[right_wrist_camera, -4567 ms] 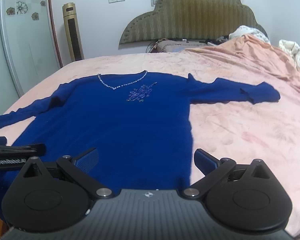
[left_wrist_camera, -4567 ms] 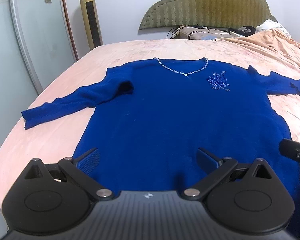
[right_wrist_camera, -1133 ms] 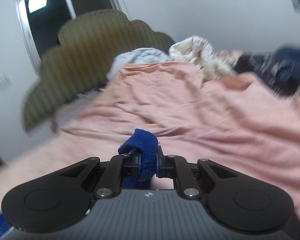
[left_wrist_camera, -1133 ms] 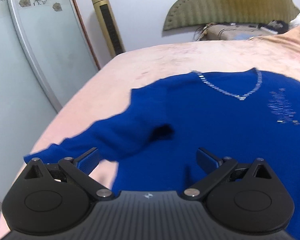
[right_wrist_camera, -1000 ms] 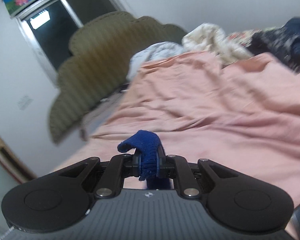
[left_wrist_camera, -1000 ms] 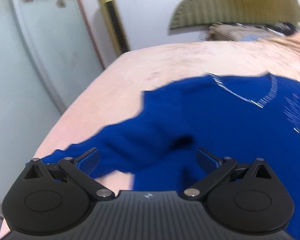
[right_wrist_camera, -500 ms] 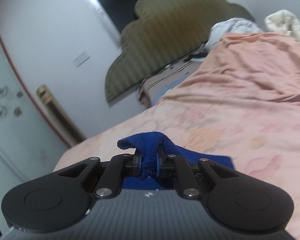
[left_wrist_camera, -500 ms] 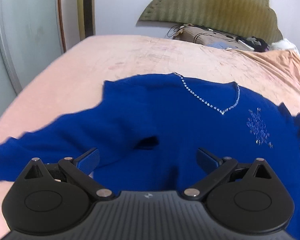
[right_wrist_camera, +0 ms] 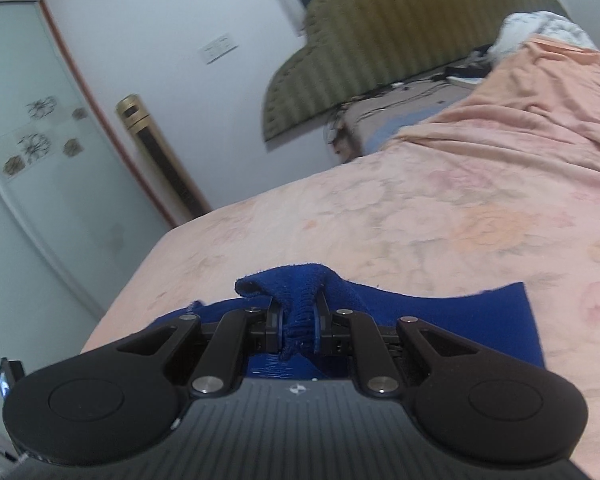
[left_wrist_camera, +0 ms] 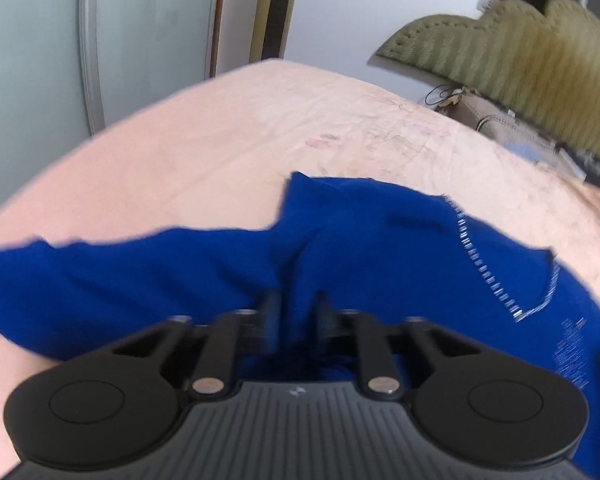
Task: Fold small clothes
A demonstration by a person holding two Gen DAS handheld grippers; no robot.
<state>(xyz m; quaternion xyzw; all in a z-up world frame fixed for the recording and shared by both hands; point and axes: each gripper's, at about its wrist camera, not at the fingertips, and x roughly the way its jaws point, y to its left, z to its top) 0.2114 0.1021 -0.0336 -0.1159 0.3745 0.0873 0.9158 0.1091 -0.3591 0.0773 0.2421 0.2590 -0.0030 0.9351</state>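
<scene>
- Left wrist view: the left tongs [left_wrist_camera: 296, 312] have just been closing and now stand narrow, pinching a raised ridge of the blue sweater [left_wrist_camera: 360, 248] near where the sleeve [left_wrist_camera: 100, 276] joins the body.
- The sweater lies on the pink bed [left_wrist_camera: 220, 140]; its sleeve runs out to the left, and the beaded neckline [left_wrist_camera: 484, 268] shows to the right.
- This view alone shows the neckline and the sleeve laid out; the picture is blurred, so the pads of the tongs are hard to make out against the cloth.
- The sweater's near part is hidden under the tool body, and its right side is cut off at the frame edge.
- Right wrist view: the right tongs [right_wrist_camera: 296, 326] are clamped on a bunched cuff [right_wrist_camera: 296, 284] of the same sweater, lifted above the bed sheet.
- A flat blue part of the sweater [right_wrist_camera: 480, 316] lies on the bed just beyond and to the right.
- Only this view shows the rumpled pink sheet far right, the olive headboard [right_wrist_camera: 400, 24] in full, and the gold tower fan [right_wrist_camera: 160, 160] by the wall.
- A small lit device [right_wrist_camera: 6, 376] at the left edge is cut off and unclear.
</scene>
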